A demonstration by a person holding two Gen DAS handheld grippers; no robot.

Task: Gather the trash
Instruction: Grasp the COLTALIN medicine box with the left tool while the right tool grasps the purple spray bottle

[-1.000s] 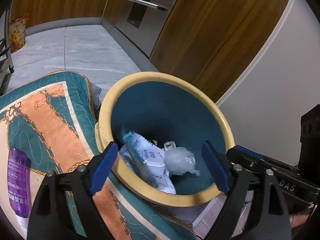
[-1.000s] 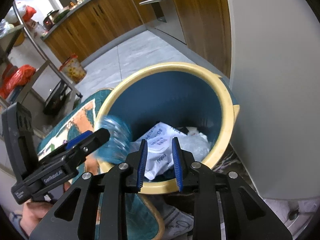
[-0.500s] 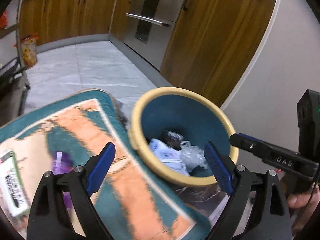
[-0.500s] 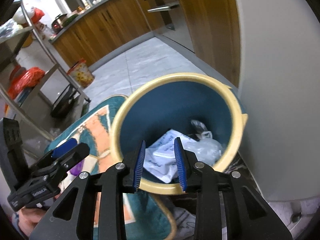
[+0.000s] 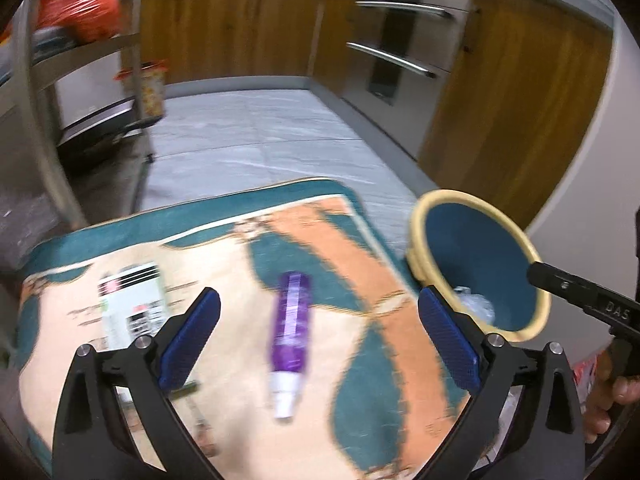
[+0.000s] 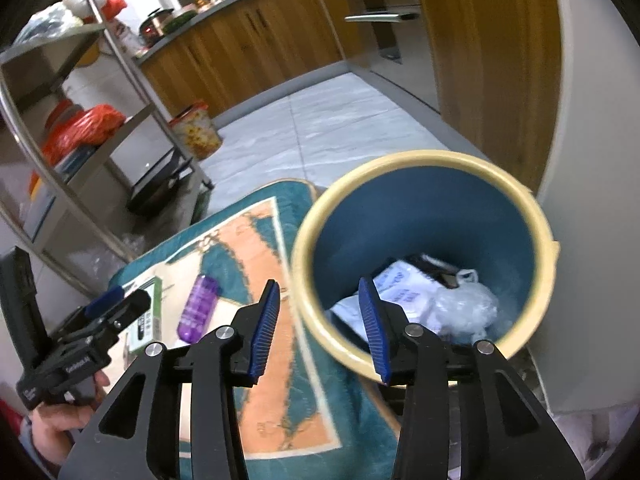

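Observation:
A blue bin with a cream rim (image 6: 400, 160) (image 5: 476, 200) stands on the floor by the wall and holds white packets and a crumpled clear bag (image 6: 464, 304). A purple bottle (image 5: 291, 324) (image 6: 199, 308) and a white-green box (image 5: 132, 300) (image 6: 146, 320) lie on the teal and orange mat (image 5: 360, 264). My left gripper (image 5: 318, 344) is open and empty above the mat, with the bottle between its jaws in view. My right gripper (image 6: 320, 328) is open and empty, hovering at the bin's near-left rim.
A metal shelf rack (image 6: 100, 120) with red bags stands left. A patterned canister (image 6: 198, 130) sits on the grey tiled floor. Wooden cabinets (image 5: 240, 28) and steel oven handles (image 5: 392, 58) line the back. A white wall (image 6: 592, 160) is to the right.
My left gripper swung left from over the bin to above the mat, bringing the purple bottle and box into view. My right gripper opened wider and backed off the bin slightly.

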